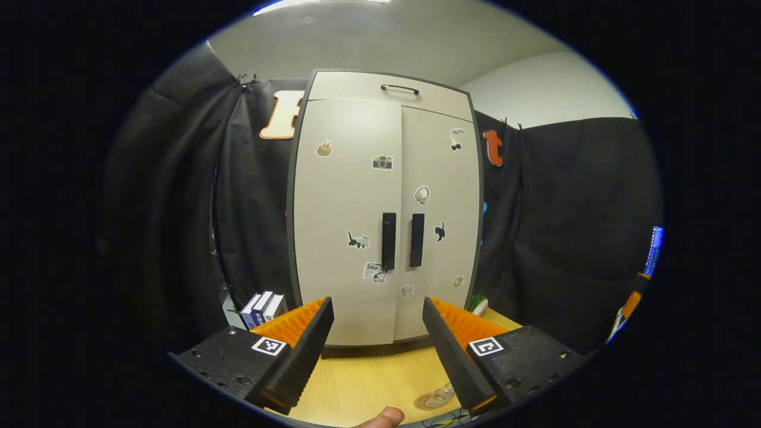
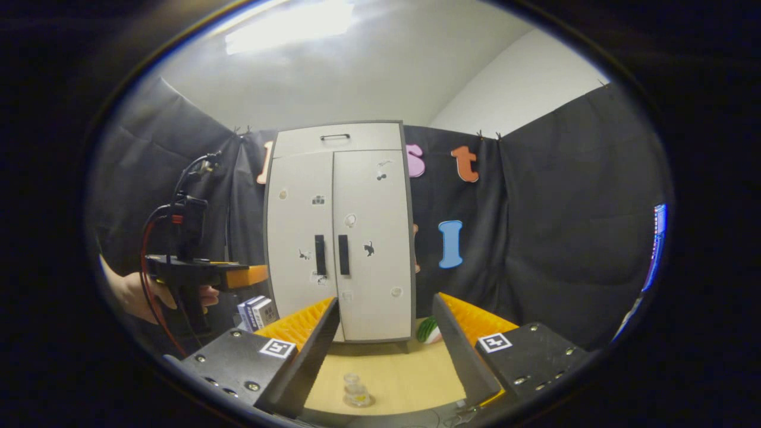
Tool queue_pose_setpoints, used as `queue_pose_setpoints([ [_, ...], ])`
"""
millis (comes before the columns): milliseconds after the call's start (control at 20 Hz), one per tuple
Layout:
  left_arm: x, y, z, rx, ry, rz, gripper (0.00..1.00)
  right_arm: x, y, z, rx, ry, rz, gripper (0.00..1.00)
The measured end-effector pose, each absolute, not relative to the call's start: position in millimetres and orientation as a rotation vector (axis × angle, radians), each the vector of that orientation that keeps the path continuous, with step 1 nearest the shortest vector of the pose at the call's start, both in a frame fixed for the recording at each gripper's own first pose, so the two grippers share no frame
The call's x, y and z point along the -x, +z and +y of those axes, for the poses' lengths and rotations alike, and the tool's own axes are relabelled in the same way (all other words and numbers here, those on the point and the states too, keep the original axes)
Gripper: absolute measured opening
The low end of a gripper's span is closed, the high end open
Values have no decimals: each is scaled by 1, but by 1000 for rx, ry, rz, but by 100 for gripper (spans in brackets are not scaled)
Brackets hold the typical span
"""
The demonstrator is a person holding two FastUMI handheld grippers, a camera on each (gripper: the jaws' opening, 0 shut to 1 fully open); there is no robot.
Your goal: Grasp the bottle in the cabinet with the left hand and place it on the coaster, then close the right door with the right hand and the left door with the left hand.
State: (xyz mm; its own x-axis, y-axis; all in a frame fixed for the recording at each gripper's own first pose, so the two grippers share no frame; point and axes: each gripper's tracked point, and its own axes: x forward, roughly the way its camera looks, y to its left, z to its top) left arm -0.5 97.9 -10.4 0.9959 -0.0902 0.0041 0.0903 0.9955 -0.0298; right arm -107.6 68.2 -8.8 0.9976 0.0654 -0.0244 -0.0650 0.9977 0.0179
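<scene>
The beige cabinet (image 1: 380, 208) stands on the wooden table (image 1: 368, 374) with both doors shut and their two dark handles (image 1: 402, 240) side by side. My left gripper (image 1: 376, 306) is open close in front of the doors, nothing between its fingers. A small clear bottle (image 1: 443, 393) stands on a round coaster (image 1: 425, 403) near the table's front edge, partly hidden by a finger. In the right gripper view the cabinet (image 2: 339, 238) is farther off and the bottle (image 2: 355, 389) stands upright between my open right gripper's (image 2: 386, 300) fingers, well short of their tips.
A few blue-and-white boxes (image 1: 261, 308) stand left of the cabinet. A green and white object (image 2: 428, 330) lies at its right foot. In the right gripper view a hand (image 2: 128, 294) holds the left gripper (image 2: 252, 274) at the left, with cables hanging.
</scene>
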Motion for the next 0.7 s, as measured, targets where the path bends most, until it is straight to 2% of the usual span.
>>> queue_pose_setpoints([
  [450,-5,-18,92,23,-123,-6,96,82,19,88,-50,171,-106,96],
  [600,-22,-20,91,48,-124,-5,96,53,18,76,-18,150,-109,96],
  [650,-27,-20,89,53,-130,-4,92,41,14,72,-11,135,-96,96],
  [700,-34,-21,85,52,-136,-4,96,31,12,69,-7,122,-87,89],
])
